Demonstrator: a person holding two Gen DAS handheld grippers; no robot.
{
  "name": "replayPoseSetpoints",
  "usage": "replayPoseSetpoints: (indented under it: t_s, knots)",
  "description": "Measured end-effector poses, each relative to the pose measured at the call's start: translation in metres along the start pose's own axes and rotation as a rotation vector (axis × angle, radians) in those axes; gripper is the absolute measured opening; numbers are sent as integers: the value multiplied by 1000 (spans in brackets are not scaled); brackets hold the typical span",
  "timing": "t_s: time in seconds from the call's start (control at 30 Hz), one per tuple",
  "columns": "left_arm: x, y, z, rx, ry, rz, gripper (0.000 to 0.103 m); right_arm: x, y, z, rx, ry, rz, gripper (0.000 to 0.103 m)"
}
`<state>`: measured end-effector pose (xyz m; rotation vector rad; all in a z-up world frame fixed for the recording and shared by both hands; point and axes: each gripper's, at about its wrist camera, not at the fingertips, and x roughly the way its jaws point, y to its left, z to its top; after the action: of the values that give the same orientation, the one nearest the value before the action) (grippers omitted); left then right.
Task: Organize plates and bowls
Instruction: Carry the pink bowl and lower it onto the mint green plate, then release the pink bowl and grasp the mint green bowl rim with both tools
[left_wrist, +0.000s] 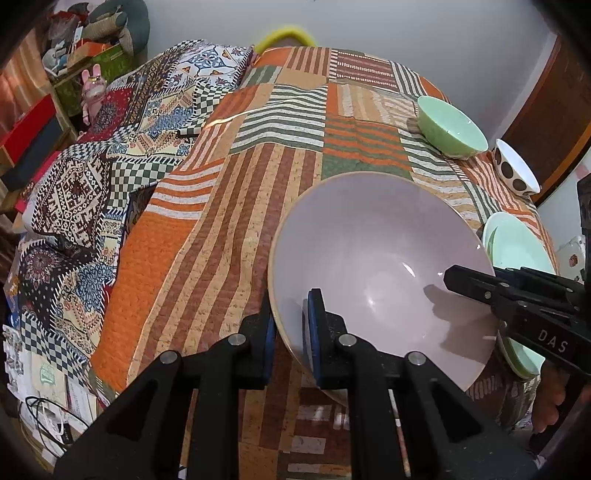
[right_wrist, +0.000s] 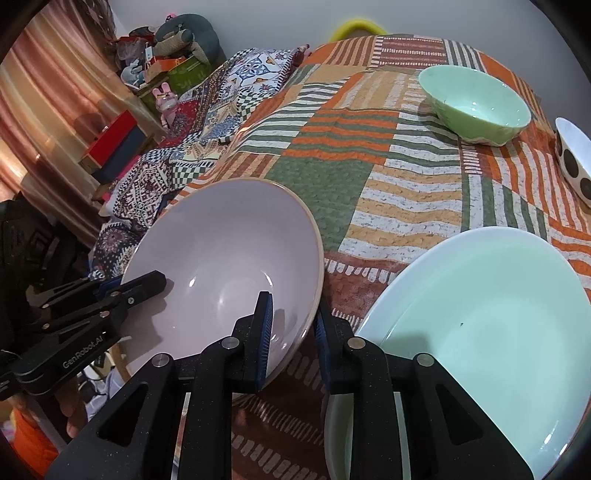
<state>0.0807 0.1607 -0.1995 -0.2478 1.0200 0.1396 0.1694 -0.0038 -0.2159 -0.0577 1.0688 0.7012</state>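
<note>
Biggest thing in my feeds is the patchwork quilted cloth in orange, brown and green stripes (right_wrist: 388, 177), spread under all the dishes. A second busier checkered and floral patterned blanket (left_wrist: 110, 155) lies bunched along its edge at about 9 o'clock in the left wrist view.

Next down is the wide pale lilac ceramic bowl with a tan rim (left_wrist: 380, 266). Both my claws are on it. The left gripper (left_wrist: 291, 332) is clamped on the rim at roughly 7 o'clock of the bowl in its own view, one blue pad inside the bowl, one outside. The right gripper (right_wrist: 293, 336) pinches the opposite rim, at about 5 o'clock of the bowl in the right wrist view, same deal with the pads. The bowl looks tipped and I think it's lifted a bit off the cloth, but the fisheye makes that hard to call.

Just beside it at 3 o'clock in the right view sits the pale mint green glossy plate (right_wrist: 491, 332). There may be another plate stacked under it.

Further out at 1 o'clock is the mint green round bowl (right_wrist: 476, 107), upright on the cloth, well apart from the lilac one.

Smallest, at 2 o'clock, the white bowl with brown dots (right_wrist: 574, 162).
</note>
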Motion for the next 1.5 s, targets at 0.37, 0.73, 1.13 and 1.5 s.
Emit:
replayPoseSetpoints:
  t_s: [0.37, 0.73, 1.13, 1.5]
  knots:
    - [-15, -2, -2, 38, -14, 59, 21, -35, -11, 2, 11, -91, -21, 27]
    - [-83, -23, 37, 80, -201, 13, 36, -100, -36, 13, 42, -278, -47, 36]
    - [-110, -85, 110, 188, -351, -67, 56, -155, -70, 41, 76, -464, -118, 44]
    - [-27, -133, 190, 182, -207, -156, 64, -139, -127, 85, 159, -461, -192, 44]
